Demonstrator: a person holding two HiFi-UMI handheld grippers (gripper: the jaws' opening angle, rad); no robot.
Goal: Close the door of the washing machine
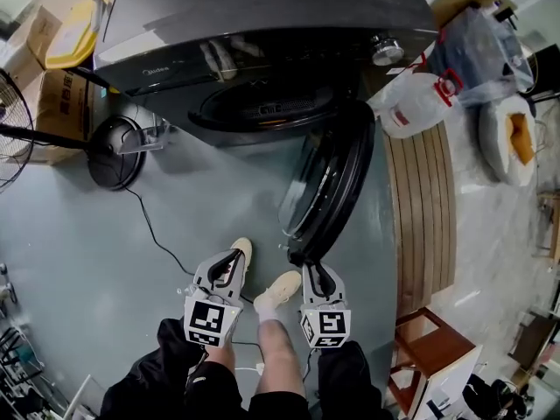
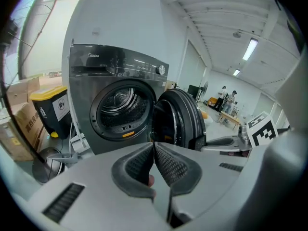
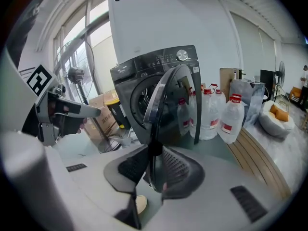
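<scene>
Dark round door stands wide open on the grey washing machine.

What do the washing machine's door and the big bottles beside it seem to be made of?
Door: glossy dark plastic ring, probably, round a clear shiny window, likely glass. Bottles: whitish translucent plastic, by their dull see-through walls and red caps.

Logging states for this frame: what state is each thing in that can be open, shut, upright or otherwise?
Washing machine door: open, swung wide out.
Left gripper: jaws shut, nothing between them.
Right gripper: jaws apart, the door's edge between them.
Water bottles: upright, capped.
Bin: yellow lid on.
</scene>
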